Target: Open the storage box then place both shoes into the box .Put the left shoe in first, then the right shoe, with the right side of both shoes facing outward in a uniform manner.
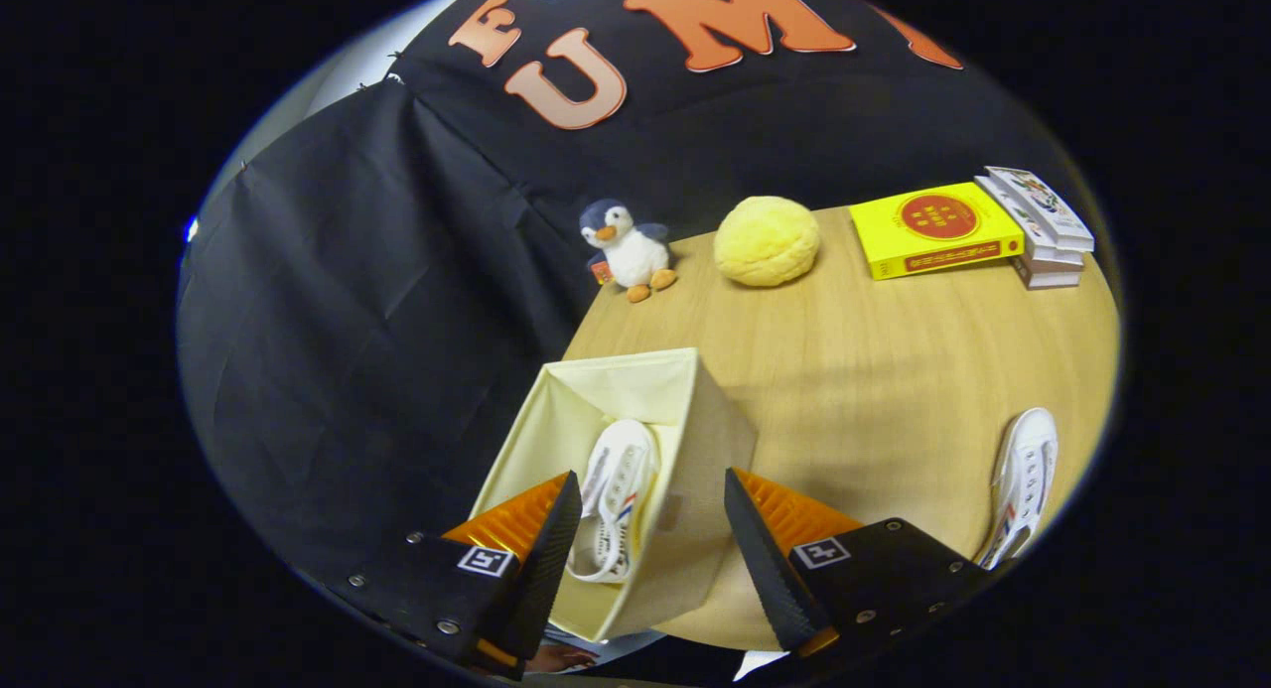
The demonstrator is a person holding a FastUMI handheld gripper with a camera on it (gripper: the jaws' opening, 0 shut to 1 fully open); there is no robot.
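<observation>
An open cream fabric storage box (695, 420) stands at the near left corner of the wooden table (894, 370). One white sneaker (616, 504) with red and blue stripes lies inside it, on its side, seen between my fingers. A second white sneaker (1023, 484) lies on the table to the right of the box, beyond my right finger. My gripper (650, 494) hovers above the box, open, with nothing held between its fingers.
At the back of the table sit a plush penguin (628, 248), a round yellow cushion (767, 240), a yellow book (935, 229) and a stack of books (1043, 226). Black cloth walls stand to the left and behind. The table edge runs just left of the box.
</observation>
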